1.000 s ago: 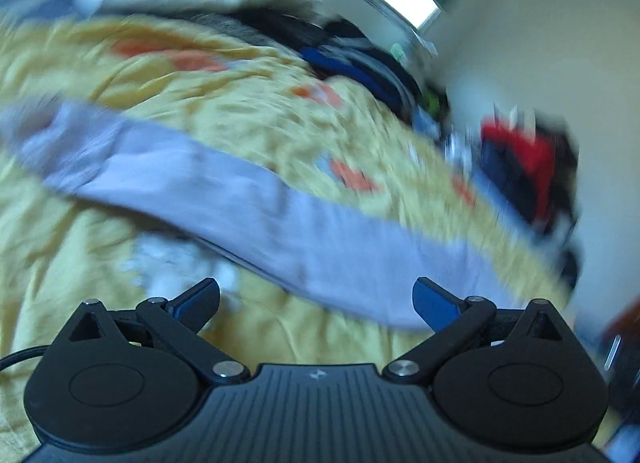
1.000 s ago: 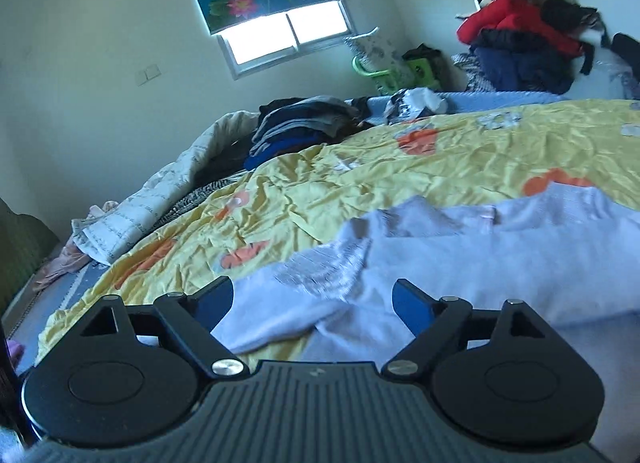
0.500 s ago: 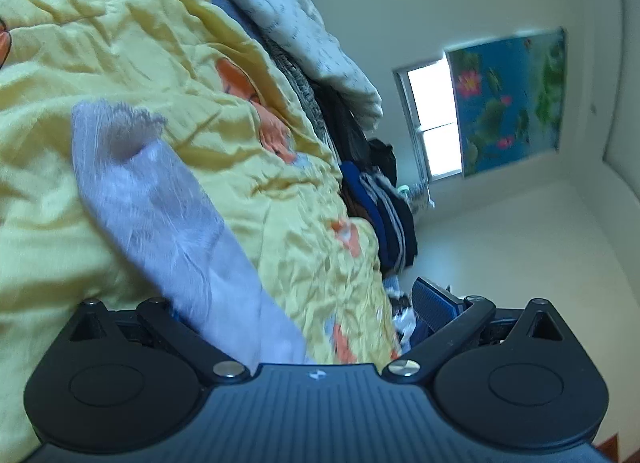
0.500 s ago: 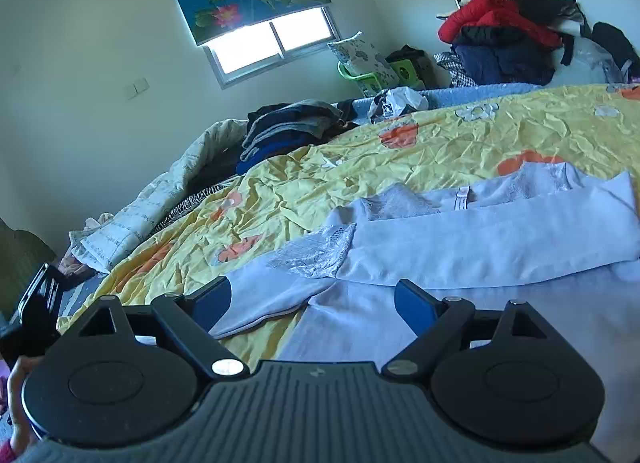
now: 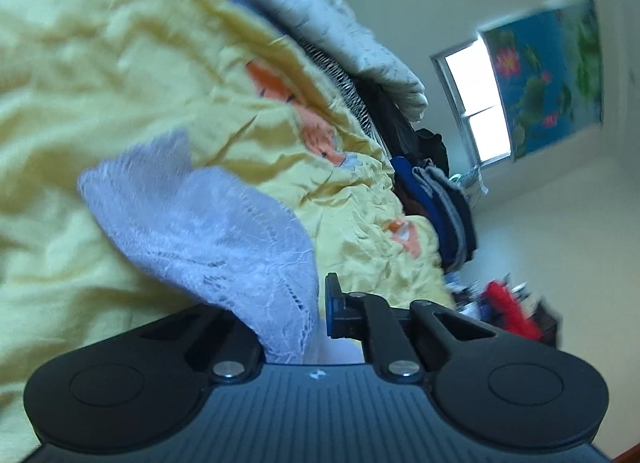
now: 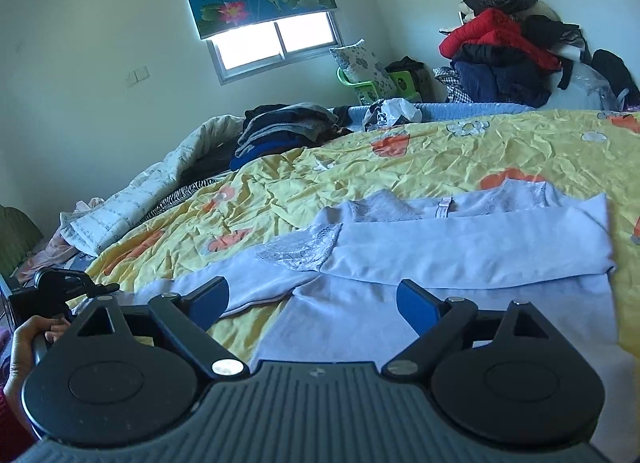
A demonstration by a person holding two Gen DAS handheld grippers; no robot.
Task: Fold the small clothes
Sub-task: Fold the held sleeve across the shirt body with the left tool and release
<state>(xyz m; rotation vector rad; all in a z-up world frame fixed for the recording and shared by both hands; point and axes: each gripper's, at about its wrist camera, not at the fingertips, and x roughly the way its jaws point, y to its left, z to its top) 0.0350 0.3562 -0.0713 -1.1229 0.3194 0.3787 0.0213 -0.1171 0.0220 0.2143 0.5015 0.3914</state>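
On the yellow bedspread (image 6: pixel 440 167), left gripper (image 5: pixel 316 315) has just clamped the lilac top's lace cuff (image 5: pixel 224 239), right gripper (image 6: pixel 312 303) hangs open above the body; sleeve fold-in looks next.

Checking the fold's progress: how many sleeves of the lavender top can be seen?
2. One sleeve lies folded across the top's body; the other sleeve has its lace cuff in the shut left gripper.
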